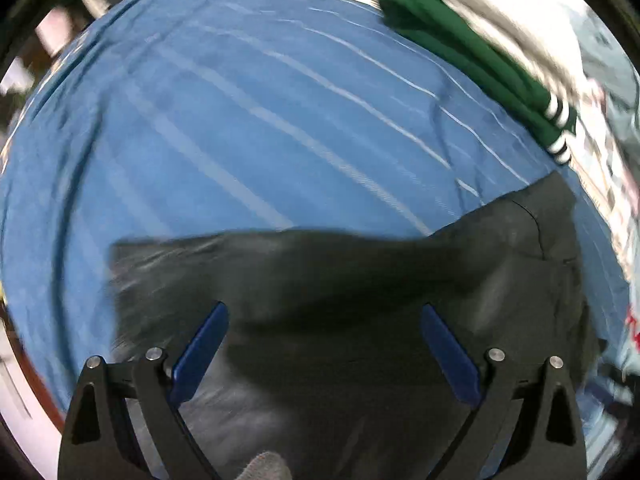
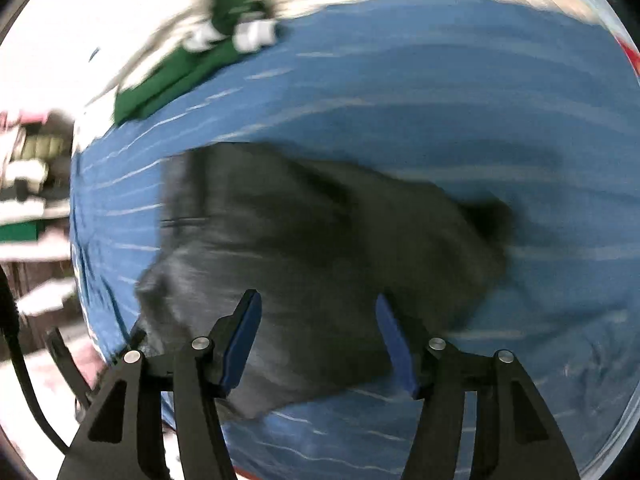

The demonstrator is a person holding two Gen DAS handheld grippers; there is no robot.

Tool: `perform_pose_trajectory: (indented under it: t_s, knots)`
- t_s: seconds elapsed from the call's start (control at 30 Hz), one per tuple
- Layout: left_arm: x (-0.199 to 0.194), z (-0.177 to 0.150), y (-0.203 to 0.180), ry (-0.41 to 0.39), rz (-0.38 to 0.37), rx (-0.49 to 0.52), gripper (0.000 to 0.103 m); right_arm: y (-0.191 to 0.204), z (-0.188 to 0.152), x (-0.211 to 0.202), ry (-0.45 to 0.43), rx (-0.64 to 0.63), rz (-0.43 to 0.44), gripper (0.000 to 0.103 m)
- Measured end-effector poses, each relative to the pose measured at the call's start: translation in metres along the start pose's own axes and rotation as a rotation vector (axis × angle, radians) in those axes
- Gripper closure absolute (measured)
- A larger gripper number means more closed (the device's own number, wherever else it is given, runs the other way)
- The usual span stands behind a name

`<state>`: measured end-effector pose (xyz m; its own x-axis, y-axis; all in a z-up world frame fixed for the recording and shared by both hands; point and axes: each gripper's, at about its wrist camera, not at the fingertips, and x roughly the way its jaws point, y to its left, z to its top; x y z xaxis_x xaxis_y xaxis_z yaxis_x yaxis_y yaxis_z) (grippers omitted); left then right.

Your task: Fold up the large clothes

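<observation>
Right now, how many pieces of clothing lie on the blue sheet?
2. A dark garment lies near both open tools; a folded green garment sits at the far edge of the blue sheet. Others may lie outside view.

garment [image 1: 340, 280]: dark grey | sheet [image 1: 200, 120]: blue, white stripes | folded cloth [image 1: 460, 36]: green, white bands

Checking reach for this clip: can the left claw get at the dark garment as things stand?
Probably yes. The left claw is open right over the dark garment, with nothing between them.
</observation>
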<state>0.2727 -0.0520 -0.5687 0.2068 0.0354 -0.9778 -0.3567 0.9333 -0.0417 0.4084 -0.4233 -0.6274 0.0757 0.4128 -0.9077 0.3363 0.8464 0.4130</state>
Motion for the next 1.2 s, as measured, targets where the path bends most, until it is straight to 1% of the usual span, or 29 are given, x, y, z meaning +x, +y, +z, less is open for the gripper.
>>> perform_pose_trajectory:
  t_s: [0.03,0.07,0.1,0.13,0.17,0.23,0.3,0.33,0.4,0.47,0.5,0.53,0.57,0.63,0.7,0.73,0.77,0.8,0.83,0.87,0.9,0.93,0.97,1.0,1.03,1.07,1.1,1.17,1.2]
  knots:
    - [0.015,0.004,-0.008,0.009,0.029,0.025,0.003,-0.022,-0.006,0.004,0.001,0.038,0.016,0.037]
    - [0.034,0.007,-0.014,0.022,0.057,0.041,0.001,-0.040,-0.012,0.010,0.004,0.081,0.046,0.036]
    - [0.043,0.008,-0.013,0.015,0.051,0.032,0.000,-0.062,-0.015,0.012,0.006,0.125,0.079,0.036]
    - [0.046,0.008,-0.009,-0.004,0.025,0.017,0.000,-0.075,-0.018,0.020,0.011,0.159,0.121,0.036]
    - [0.046,0.007,-0.004,-0.008,-0.007,0.008,0.000,-0.091,-0.020,0.030,0.021,0.192,0.203,0.036]
    - [0.039,0.006,0.000,0.001,-0.028,0.016,0.000,-0.099,-0.024,0.055,0.028,0.238,0.316,0.035]
    - [0.019,0.002,0.007,0.004,-0.027,0.008,0.000,-0.106,-0.026,0.078,0.033,0.276,0.466,0.035]
    - [0.010,-0.001,0.008,0.001,-0.019,0.004,0.000,-0.097,-0.027,0.091,0.027,0.287,0.492,0.035]
    - [-0.008,-0.009,0.005,-0.006,-0.051,0.005,0.000,-0.089,-0.023,0.107,0.006,0.269,0.566,0.032]
    - [-0.006,-0.018,-0.005,0.017,-0.063,0.033,0.000,-0.084,-0.019,0.115,-0.028,0.260,0.615,0.032]
    - [0.001,-0.022,-0.011,0.032,-0.052,0.056,0.000,-0.084,-0.017,0.117,-0.041,0.266,0.632,0.032]
    - [0.012,-0.027,-0.016,0.057,-0.025,0.078,0.000,-0.086,-0.016,0.118,-0.053,0.277,0.645,0.032]
    - [0.024,-0.029,-0.016,0.072,-0.024,0.076,0.000,-0.085,-0.014,0.121,-0.061,0.283,0.653,0.032]
    - [0.032,-0.031,-0.016,0.064,-0.030,0.064,0.000,-0.083,-0.013,0.126,-0.088,0.297,0.670,0.032]
    - [0.031,-0.030,-0.016,0.060,-0.031,0.075,0.000,-0.082,-0.013,0.122,-0.110,0.304,0.681,0.032]
    - [0.030,-0.030,-0.015,0.058,-0.034,0.077,0.000,-0.078,-0.014,0.114,-0.141,0.309,0.705,0.036]
    - [0.030,-0.030,-0.012,0.058,-0.038,0.075,0.000,-0.068,-0.013,0.107,-0.166,0.277,0.755,0.038]
    - [0.031,-0.028,-0.010,0.059,-0.044,0.071,0.000,-0.059,-0.012,0.100,-0.174,0.226,0.777,0.039]
    - [0.032,-0.029,-0.009,0.061,-0.046,0.069,0.000,-0.046,-0.009,0.096,-0.178,0.156,0.776,0.039]
    - [0.029,-0.028,-0.006,0.061,-0.045,0.071,0.000,-0.040,-0.005,0.100,-0.163,0.121,0.765,0.038]
    - [0.029,-0.028,-0.007,0.060,-0.041,0.074,0.000,-0.039,0.000,0.108,-0.142,0.123,0.742,0.038]
    - [0.028,-0.029,-0.007,0.057,-0.040,0.075,0.000,-0.041,0.005,0.119,-0.119,0.152,0.725,0.038]
    - [0.031,-0.022,-0.009,0.058,-0.043,0.070,0.000,-0.046,0.010,0.132,-0.094,0.197,0.746,0.038]
    - [0.033,-0.017,-0.009,0.061,-0.045,0.063,0.000,-0.049,0.015,0.140,-0.082,0.236,0.792,0.038]
    - [0.035,-0.011,-0.010,0.062,-0.045,0.058,0.000,-0.047,0.017,0.139,-0.087,0.232,0.785,0.045]
    - [0.035,-0.007,-0.010,0.061,-0.044,0.059,0.000,-0.044,0.017,0.135,-0.097,0.220,0.759,0.055]
    - [0.036,-0.004,-0.010,0.060,-0.041,0.067,0.000,-0.039,0.015,0.126,-0.123,0.189,0.715,0.077]
    - [0.033,0.000,-0.022,0.041,-0.034,0.110,0.000,-0.035,0.010,0.111,-0.156,0.189,0.695,0.082]
    - [0.034,0.000,-0.024,0.033,-0.037,0.131,0.000,-0.031,0.006,0.096,-0.187,0.189,0.696,0.084]
